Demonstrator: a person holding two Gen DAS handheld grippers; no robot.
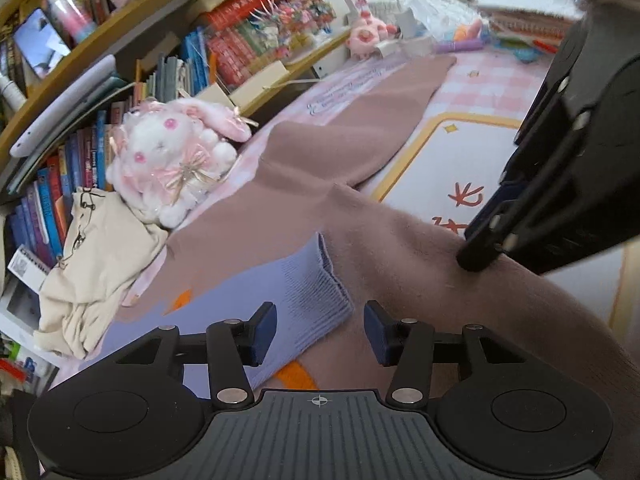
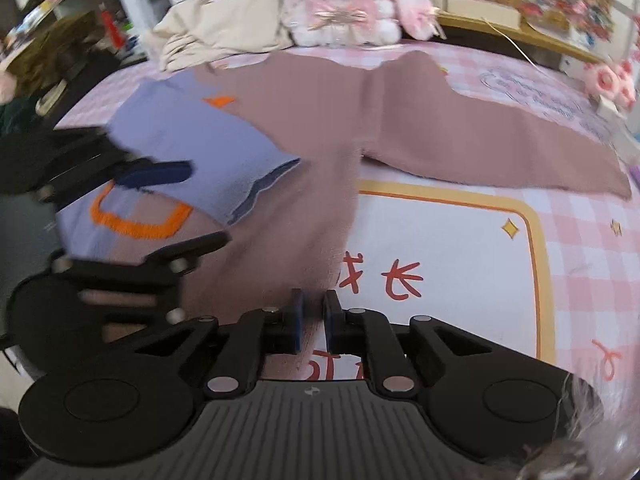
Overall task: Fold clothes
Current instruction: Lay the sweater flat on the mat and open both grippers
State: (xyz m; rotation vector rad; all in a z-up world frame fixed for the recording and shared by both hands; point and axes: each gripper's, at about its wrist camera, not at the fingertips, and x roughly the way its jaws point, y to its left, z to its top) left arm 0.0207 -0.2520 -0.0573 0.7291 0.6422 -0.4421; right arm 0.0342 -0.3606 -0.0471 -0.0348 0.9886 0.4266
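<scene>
A mauve-brown sweater [image 1: 340, 160] lies spread on the pink checked mat [image 2: 580, 264], one sleeve stretched to the far right. Its other sleeve, lavender with orange patches [image 1: 304, 280], is folded across the body. My left gripper [image 1: 320, 330] hovers open just above the lavender cuff; the cuff lies below its fingers, not pinched. In the right wrist view the left gripper [image 2: 176, 210] is blurred at the left, over the same sleeve. My right gripper [image 2: 314, 318] is shut on the sweater's brown near edge [image 2: 280, 248]. Its tip [image 1: 480, 258] presses the brown fabric in the left wrist view.
A white and pink plush rabbit [image 1: 176, 156] and a crumpled cream garment [image 1: 100, 264] sit at the mat's far side, against a crowded bookshelf [image 1: 240, 40]. A white panel with a yellow border and red characters [image 2: 460, 260] lies beside the sweater. Small pink toys [image 1: 368, 36] stand at the far end.
</scene>
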